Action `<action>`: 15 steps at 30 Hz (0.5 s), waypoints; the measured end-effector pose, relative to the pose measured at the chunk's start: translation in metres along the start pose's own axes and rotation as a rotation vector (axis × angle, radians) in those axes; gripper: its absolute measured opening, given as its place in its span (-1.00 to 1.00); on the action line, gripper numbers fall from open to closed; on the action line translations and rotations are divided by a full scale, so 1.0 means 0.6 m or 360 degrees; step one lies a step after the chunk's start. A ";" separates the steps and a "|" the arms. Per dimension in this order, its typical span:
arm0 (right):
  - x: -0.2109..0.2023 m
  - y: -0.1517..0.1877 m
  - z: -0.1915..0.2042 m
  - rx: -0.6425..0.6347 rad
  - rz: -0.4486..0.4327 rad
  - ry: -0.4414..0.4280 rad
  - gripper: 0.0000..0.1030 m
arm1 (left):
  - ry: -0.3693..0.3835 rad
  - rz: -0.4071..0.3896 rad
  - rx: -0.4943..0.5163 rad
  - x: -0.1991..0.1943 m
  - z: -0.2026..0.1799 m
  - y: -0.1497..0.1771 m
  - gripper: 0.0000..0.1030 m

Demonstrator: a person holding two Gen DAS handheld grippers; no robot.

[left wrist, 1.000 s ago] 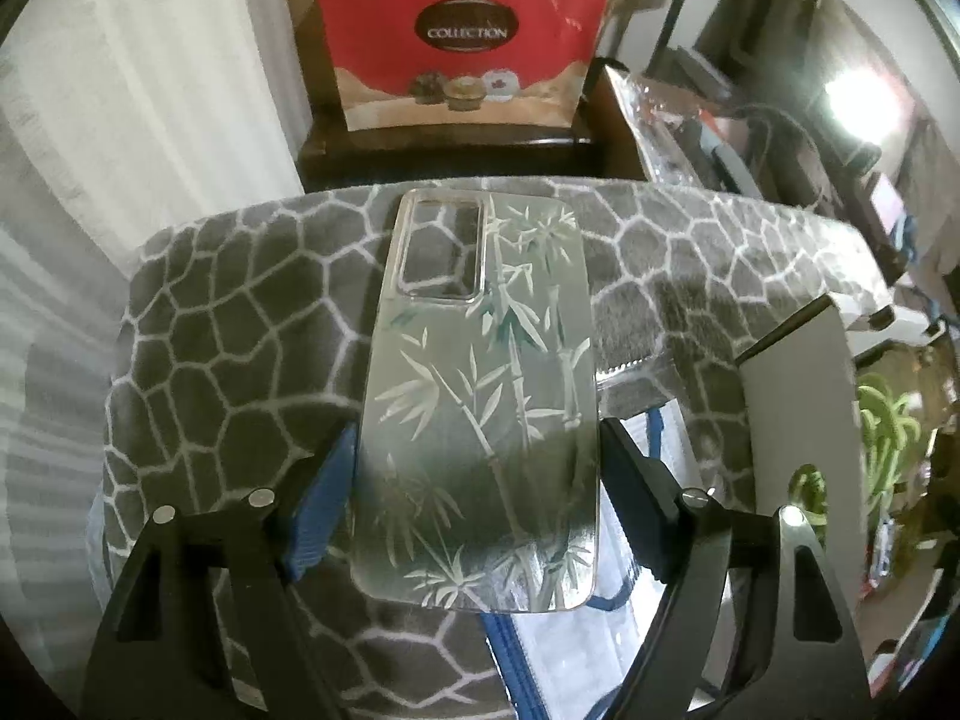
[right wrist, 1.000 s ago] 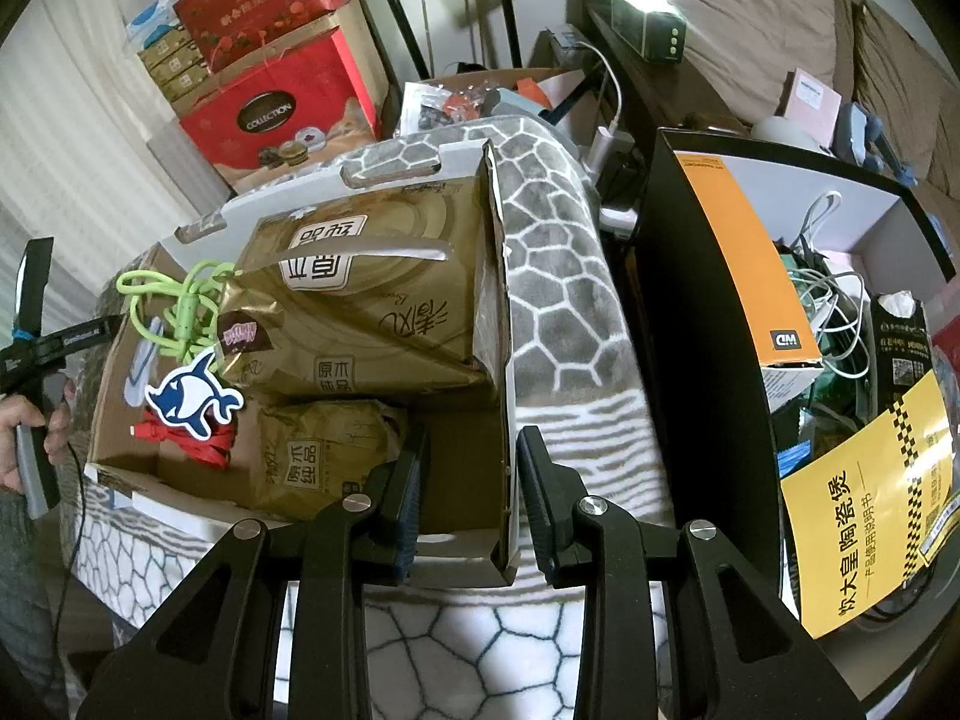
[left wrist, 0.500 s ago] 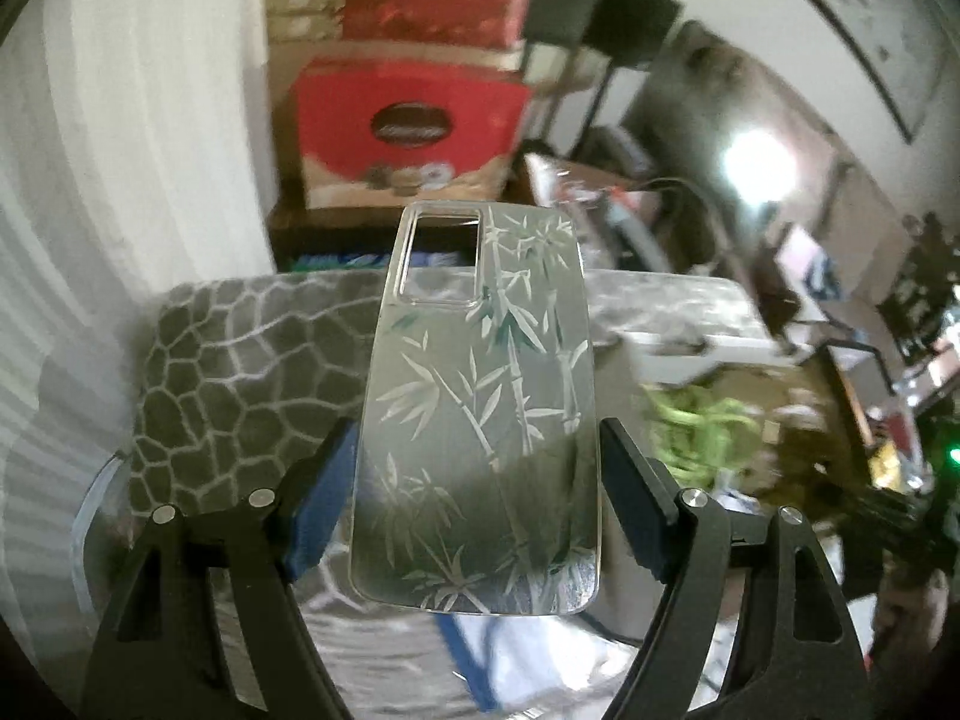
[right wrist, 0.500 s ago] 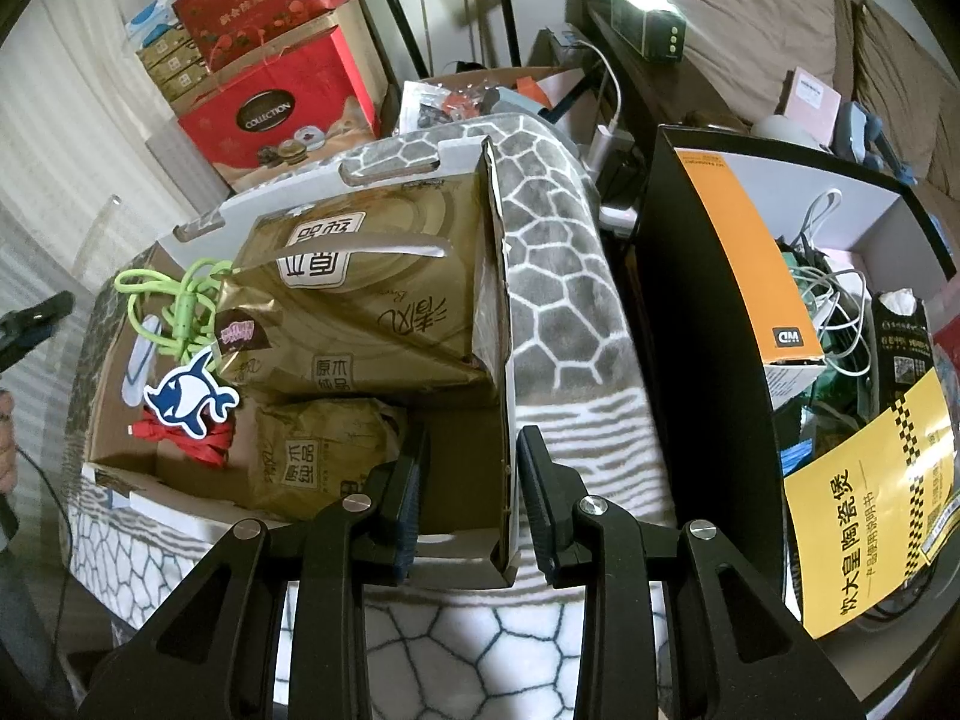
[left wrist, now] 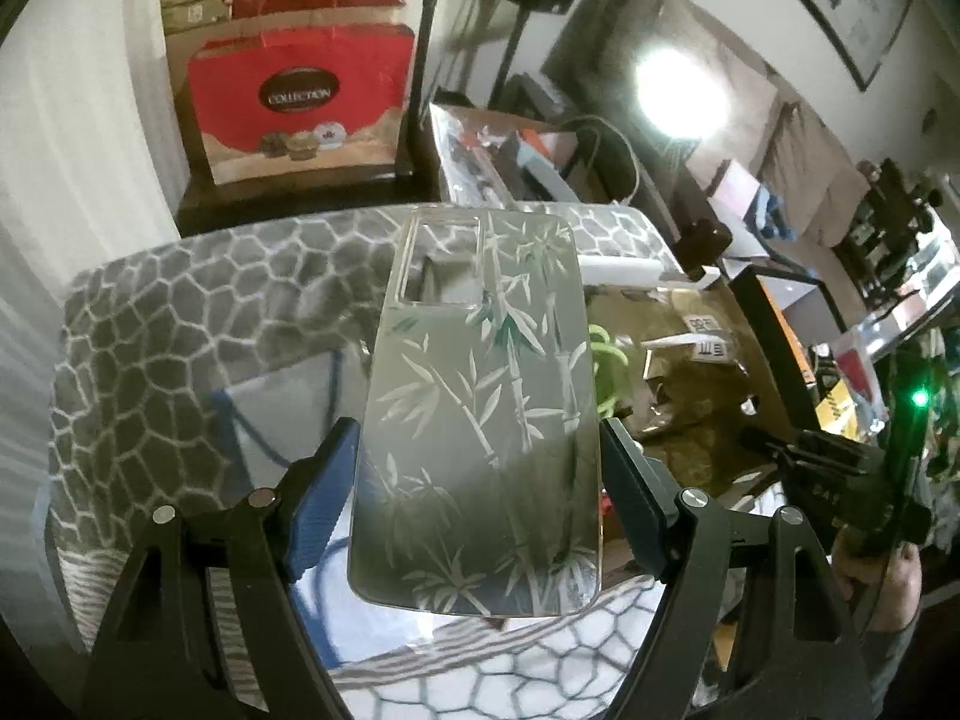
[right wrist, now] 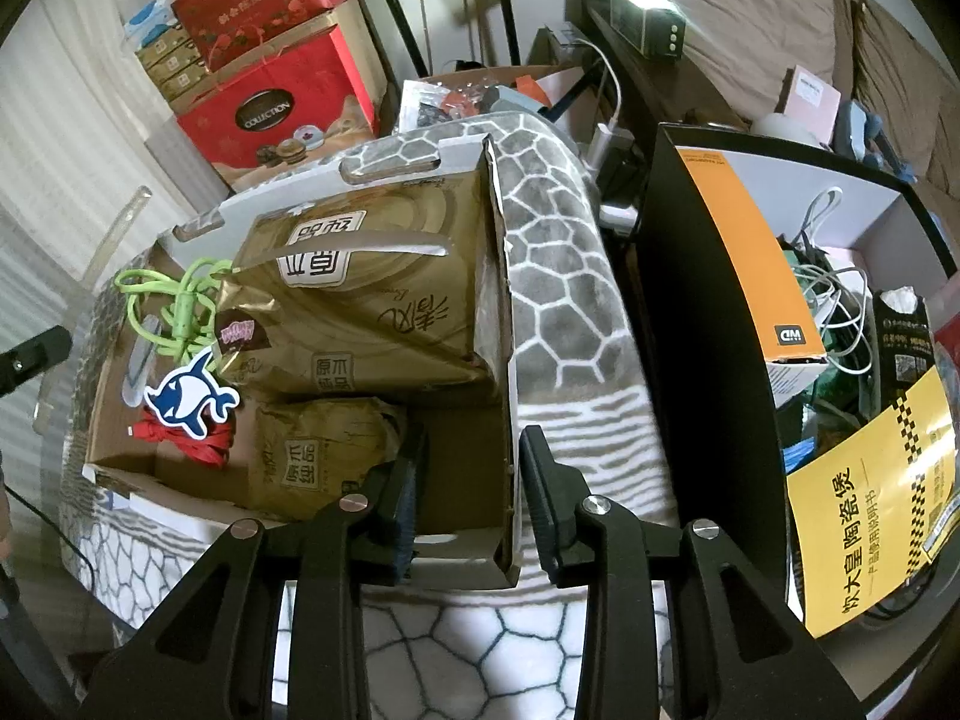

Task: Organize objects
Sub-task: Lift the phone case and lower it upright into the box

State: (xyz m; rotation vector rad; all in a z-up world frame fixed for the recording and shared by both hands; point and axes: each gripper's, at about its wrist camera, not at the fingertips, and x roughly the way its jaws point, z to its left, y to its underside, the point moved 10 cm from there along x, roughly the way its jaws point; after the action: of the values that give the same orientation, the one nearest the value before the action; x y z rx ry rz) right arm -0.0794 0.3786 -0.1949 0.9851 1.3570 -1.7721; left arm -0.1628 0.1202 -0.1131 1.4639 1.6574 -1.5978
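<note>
My left gripper (left wrist: 480, 474) is shut on a clear phone case (left wrist: 480, 396) printed with bamboo, held flat between the pads above the grey patterned blanket (left wrist: 180, 312). The case's edge shows at the left of the right wrist view (right wrist: 117, 228). My right gripper (right wrist: 468, 480) straddles the right wall of a cardboard box (right wrist: 504, 324), jaws a little apart on either side of it; whether it grips the wall I cannot tell. The box holds gold tissue packs (right wrist: 360, 300), a green cable (right wrist: 174, 306), a shark sticker (right wrist: 189, 396) and a red cord (right wrist: 192, 444).
A red gift box (left wrist: 300, 102) stands behind the blanket-covered surface. A black-sided shelf unit (right wrist: 708, 324) with an orange box, cables and a yellow leaflet (right wrist: 870, 504) stands right of the cardboard box. The right gripper also shows in the left wrist view (left wrist: 840, 468).
My left gripper has lifted the phone case and swung right, so the cardboard box now lies behind it. The right gripper has not moved.
</note>
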 end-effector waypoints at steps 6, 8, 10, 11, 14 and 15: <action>0.000 0.001 0.001 0.0007 -0.0004 -0.0006 -0.29 | 0.0061 0.0067 -0.0214 0.029 -0.021 0.010 0.48; 0.000 0.001 0.002 0.0006 -0.0003 -0.0005 -0.29 | 0.0053 0.0083 -0.0259 0.037 -0.025 0.014 0.48; 0.000 0.001 0.002 0.0006 -0.0003 -0.0007 -0.29 | 0.0004 0.0076 -0.0246 0.038 -0.027 0.014 0.47; 0.000 0.001 0.003 0.0007 -0.0003 -0.0007 -0.29 | 0.0000 0.0080 -0.0251 0.039 -0.028 0.015 0.47; 0.000 0.000 0.003 0.0006 -0.0004 -0.0004 -0.29 | 0.0012 0.0113 -0.0302 0.038 -0.027 0.019 0.47; 0.000 0.001 0.002 0.0007 -0.0005 -0.0004 -0.29 | 0.0021 0.0126 -0.0327 0.038 -0.026 0.022 0.47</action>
State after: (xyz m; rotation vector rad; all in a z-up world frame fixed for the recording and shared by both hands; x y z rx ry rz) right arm -0.0791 0.3771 -0.1949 0.9832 1.3541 -1.7792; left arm -0.1544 0.1401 -0.1342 1.4190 1.6930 -1.3356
